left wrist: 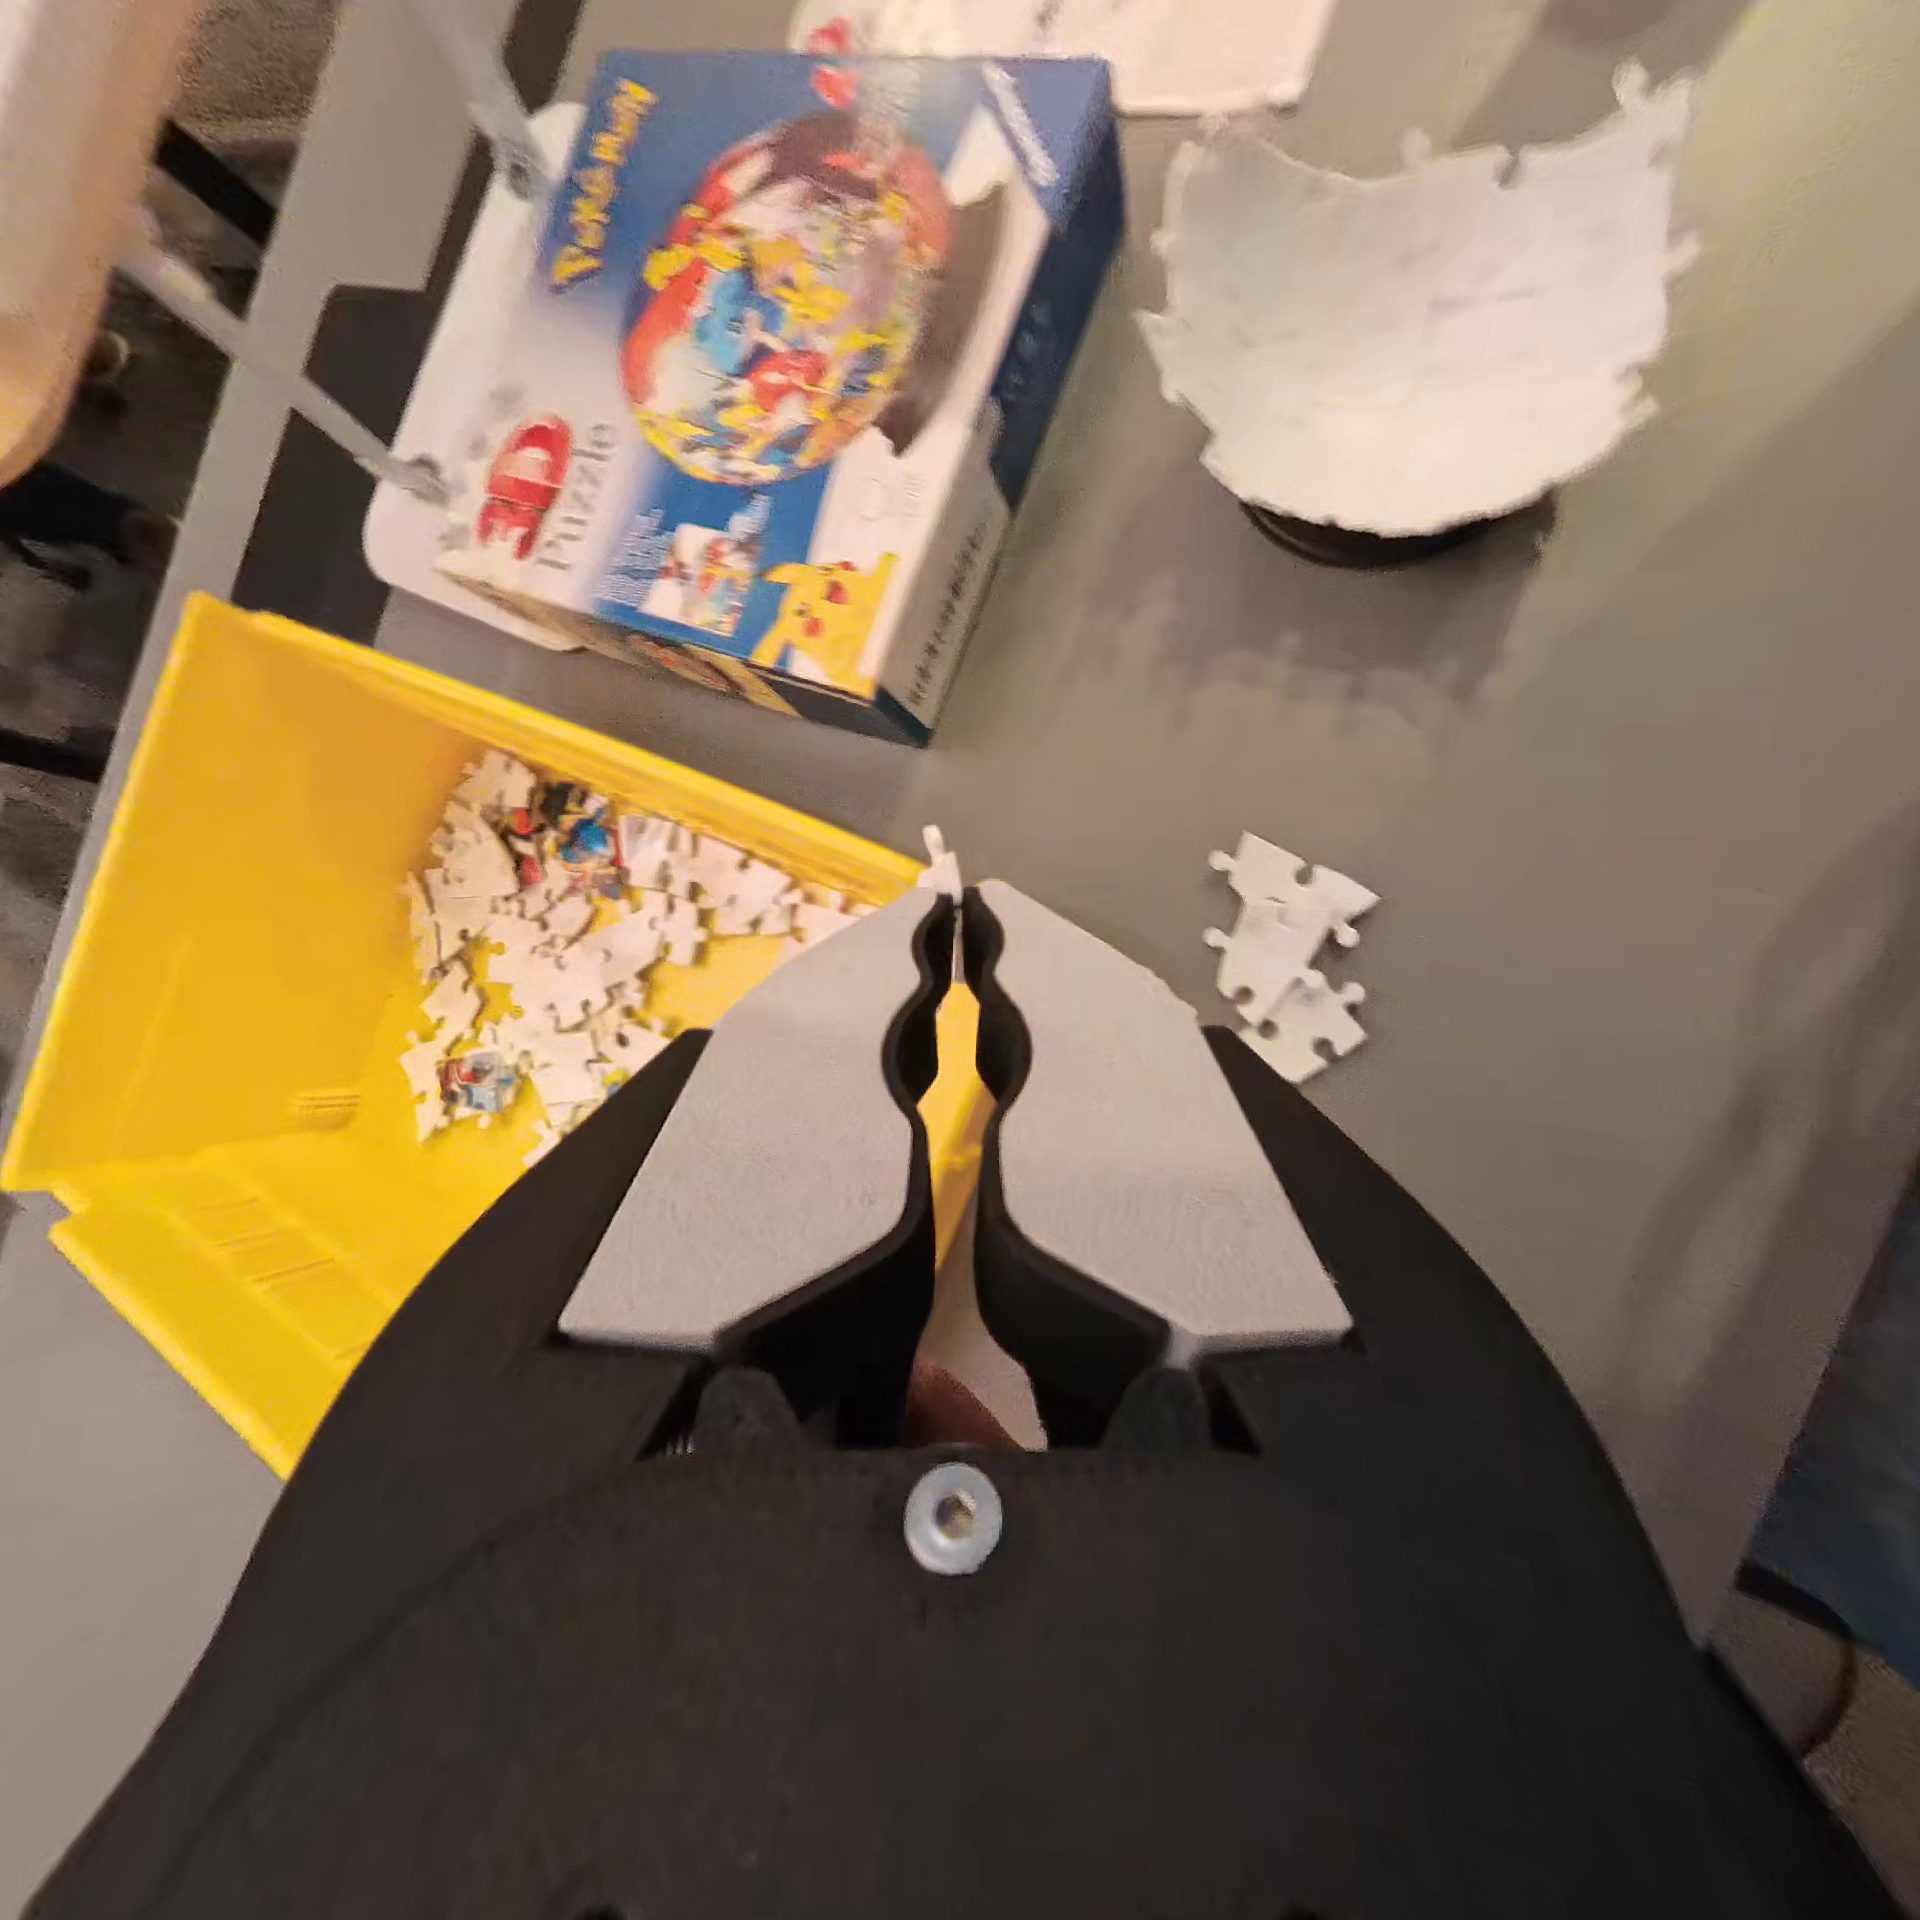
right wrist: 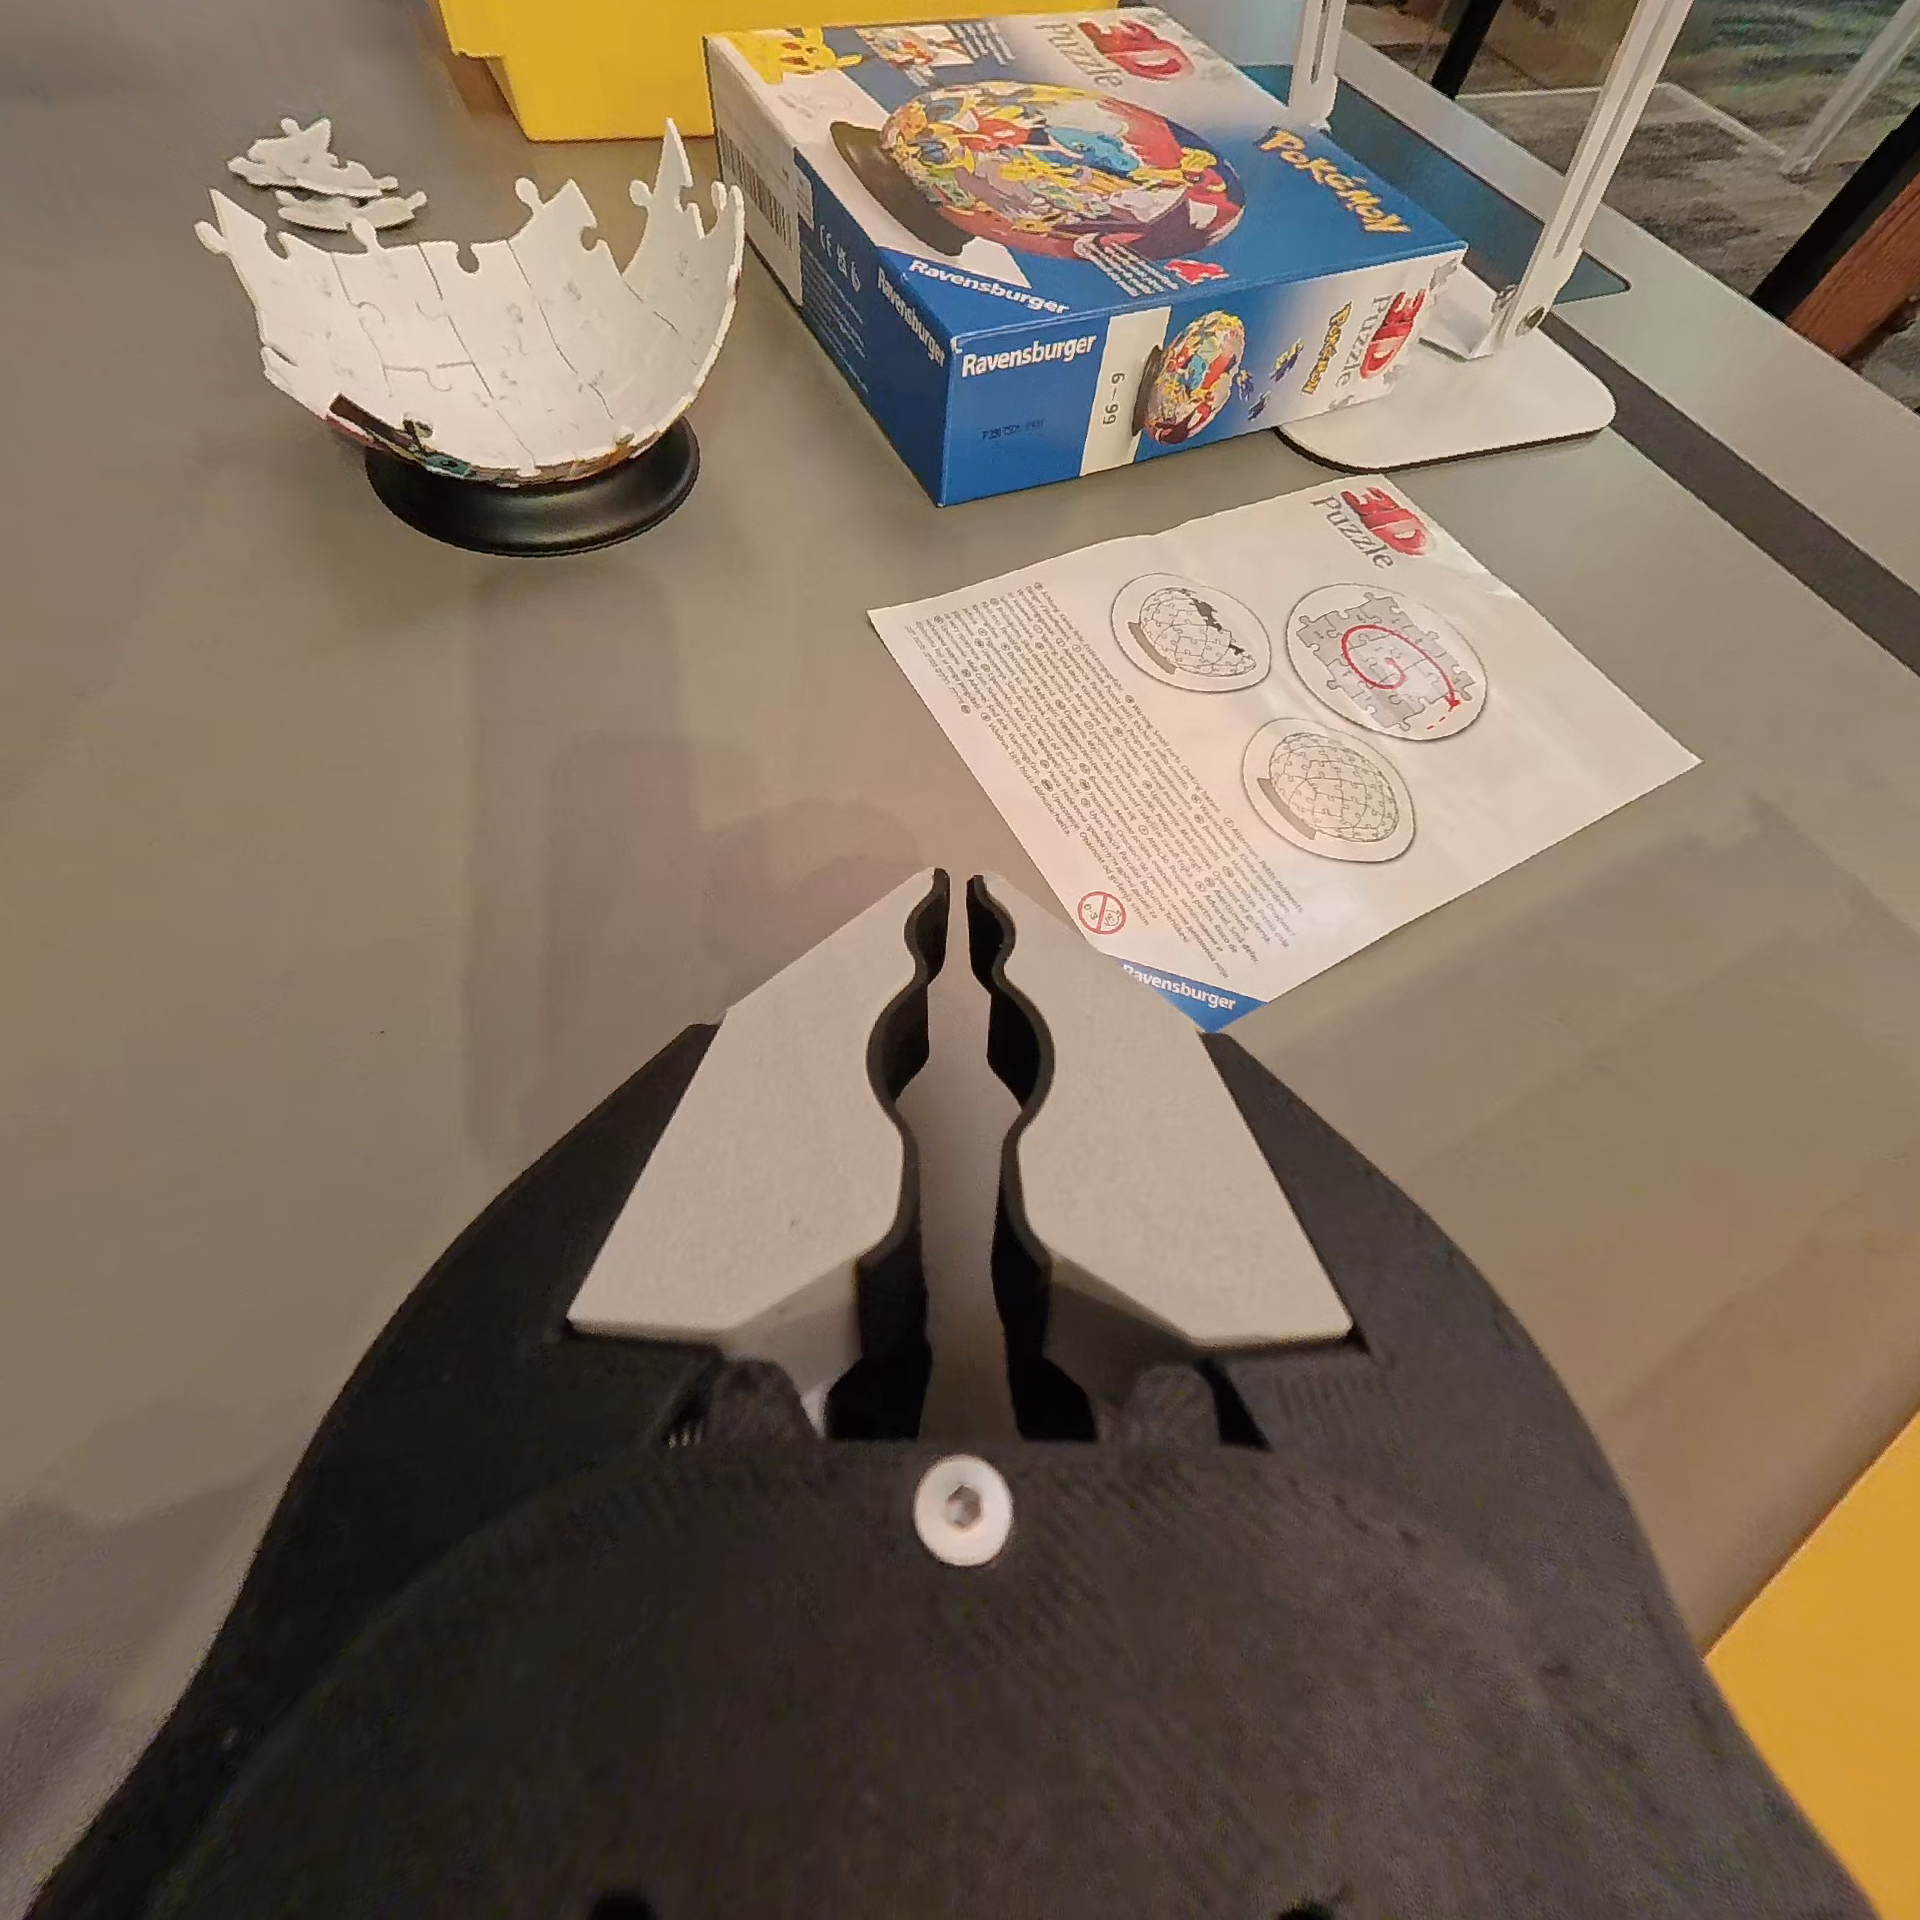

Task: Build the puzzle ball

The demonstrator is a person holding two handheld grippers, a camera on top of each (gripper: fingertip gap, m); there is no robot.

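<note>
Grey and smooth, the table (right wrist: 364, 831) fills both views, with dark carpeted floor showing past its edge in the left wrist view, which is slightly blurred.

The puzzle ball (right wrist: 488, 332) is only half built: an open bowl of joined pieces, white on the inside, with a jagged rim of tabs and a strip of colour print low on its outer skin. It sits in a black ring stand (right wrist: 540, 499) well in from the table edges. In the left wrist view the same bowl (left wrist: 1423, 332) shows its white inside.

The left gripper (left wrist: 954, 909) has its tips pressed onto a thin white puzzle piece (left wrist: 940, 868), held edge-on, just beside the near corner of the yellow bin (left wrist: 239, 883). Loose pieces (left wrist: 551, 966) lie heaped in the bin, mostly white side up, a few showing colour. A small cluster of joined pieces (left wrist: 1288, 956) lies flat on the table near the gripper.

The right gripper (right wrist: 958, 888) hovers over bare table with its tips nearly together, a narrow slit between them, nothing held.

The blue puzzle box (right wrist: 1091, 260) lies flat beside the ball. An instruction sheet (right wrist: 1278, 748) lies in front of the box, and a white stand base (right wrist: 1475, 405) rests near the table edge.
</note>
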